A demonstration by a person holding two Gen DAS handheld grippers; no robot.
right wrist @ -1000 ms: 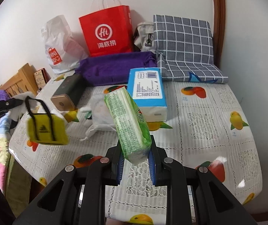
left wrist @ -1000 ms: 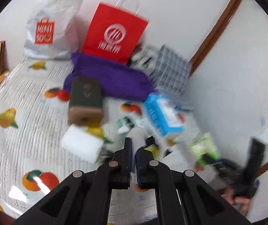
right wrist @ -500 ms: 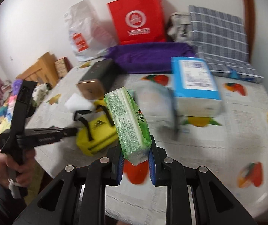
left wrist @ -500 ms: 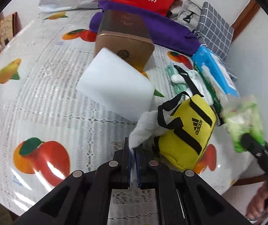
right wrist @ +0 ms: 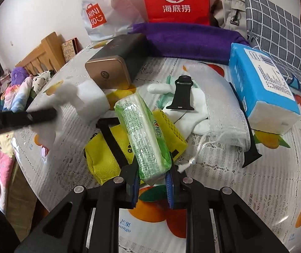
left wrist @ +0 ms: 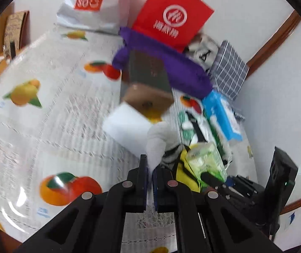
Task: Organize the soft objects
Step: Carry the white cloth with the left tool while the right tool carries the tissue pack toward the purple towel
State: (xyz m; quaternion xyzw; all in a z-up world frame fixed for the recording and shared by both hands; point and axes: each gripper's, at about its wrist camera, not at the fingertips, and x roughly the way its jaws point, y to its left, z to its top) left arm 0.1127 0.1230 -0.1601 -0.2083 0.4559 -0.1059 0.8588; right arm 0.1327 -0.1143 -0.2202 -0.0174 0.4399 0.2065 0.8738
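My right gripper (right wrist: 152, 181) is shut on a green tissue pack (right wrist: 144, 137), which it holds slanted over a yellow Adidas pouch (right wrist: 106, 154) lying on the fruit-print tablecloth (right wrist: 245, 189). My left gripper (left wrist: 150, 175) is shut on a white fluffy cloth (left wrist: 156, 143) that stands up from its fingertips. In the right wrist view the left gripper (right wrist: 34, 116) comes in from the left with the white fluffy cloth (right wrist: 64, 92) at its tip, beside a white foam block (right wrist: 91, 99). The left wrist view shows the green pack (left wrist: 207, 162) and the yellow pouch (left wrist: 184, 168) just right of my fingers.
A gold-ended dark box (right wrist: 112, 71), a mesh bag with white cloth (right wrist: 213, 109), a black strap (right wrist: 182, 97) and a blue tissue pack (right wrist: 262, 88) crowd the middle. Purple cloth (right wrist: 188, 40), a red bag (right wrist: 175, 0), a Miniso bag (right wrist: 100, 14) and a checked cushion (right wrist: 276, 29) line the back.
The yellow pouch hung in the air by my left gripper a second ago and now lies on the table. My right gripper carried the green pack left and down over it.
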